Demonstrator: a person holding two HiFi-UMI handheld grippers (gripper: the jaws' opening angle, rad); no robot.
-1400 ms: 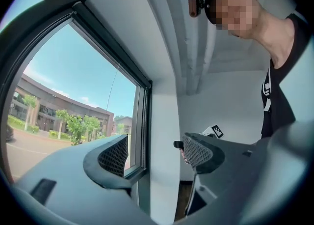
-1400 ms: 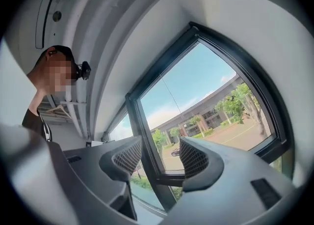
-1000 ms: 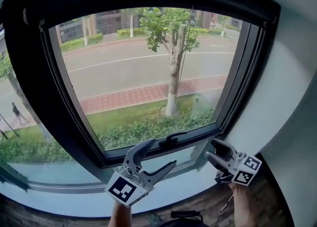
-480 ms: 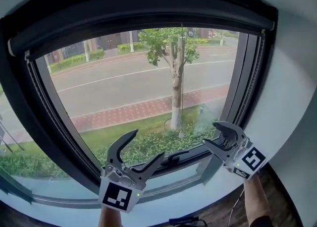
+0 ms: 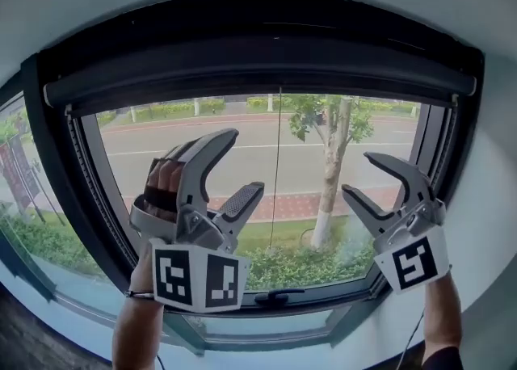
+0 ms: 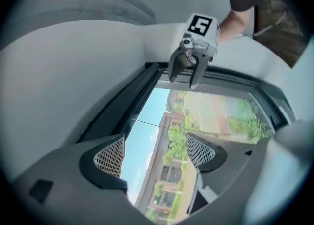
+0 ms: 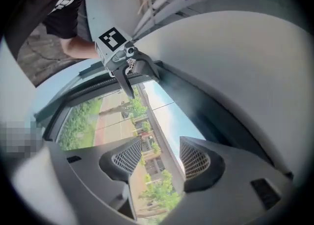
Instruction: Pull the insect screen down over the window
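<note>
Two claws, both spread and empty, under the insect screen (image 5: 258, 69).
The left claw (image 5: 242, 162), its jaws just opened wider, and the right claw (image 5: 357, 173) flank a thin cord (image 5: 278, 158), which hangs nearer the left. The insect screen, apparently rolled up, runs side to side across the upper frame, above both.

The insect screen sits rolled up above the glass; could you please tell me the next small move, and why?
The left claw, whose jaws have just been opening, and the right claw are open and empty, below the rolled-up screen. So I would probably raise both to its lower edge, ready to grip there.
</note>
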